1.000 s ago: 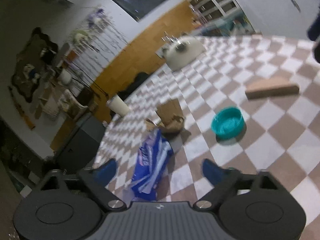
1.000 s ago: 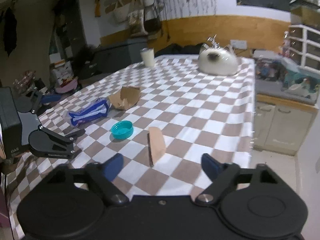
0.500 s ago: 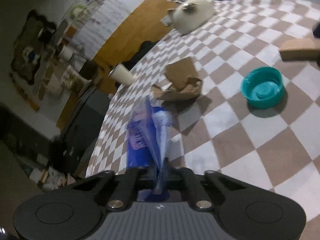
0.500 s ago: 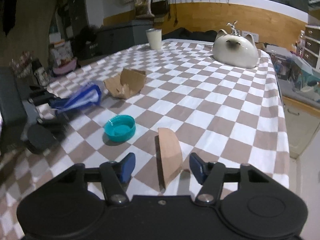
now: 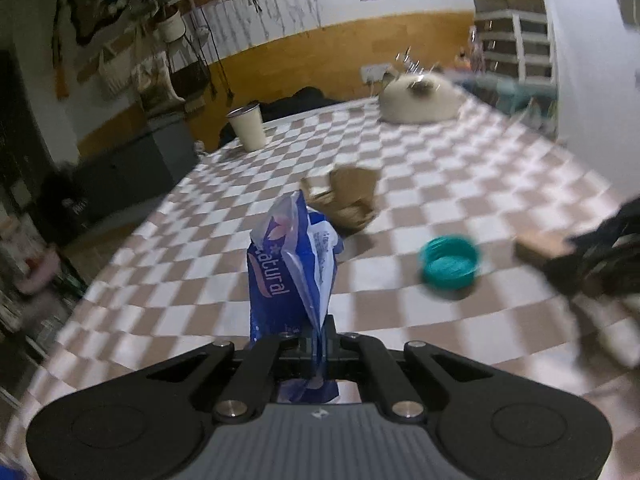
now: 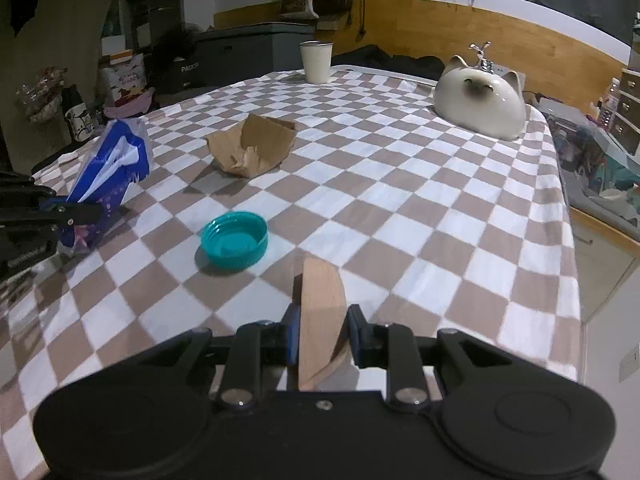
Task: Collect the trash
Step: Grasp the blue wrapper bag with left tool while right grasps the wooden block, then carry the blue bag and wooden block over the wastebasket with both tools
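Both tongs, open a second ago, now clamp trash: left tongs (image 5: 320, 340) pinch the blue wrapper (image 5: 294, 264), right tongs (image 6: 320, 330) the cardboard piece (image 6: 320, 312), teal cap (image 6: 234, 240) left at ten o'clock on the worktop (image 6: 400, 200).

— What is the table (image 6: 472, 216) covered with?
— A brown-and-white checked cloth is spread over it.
— And what is laid on it?
— A teal lid (image 6: 234, 240) near the front, crumpled brown paper (image 6: 252, 150) farther back, a cream cup (image 6: 316, 62) at the far edge and a cat-shaped ornament (image 6: 480, 98) (far right).
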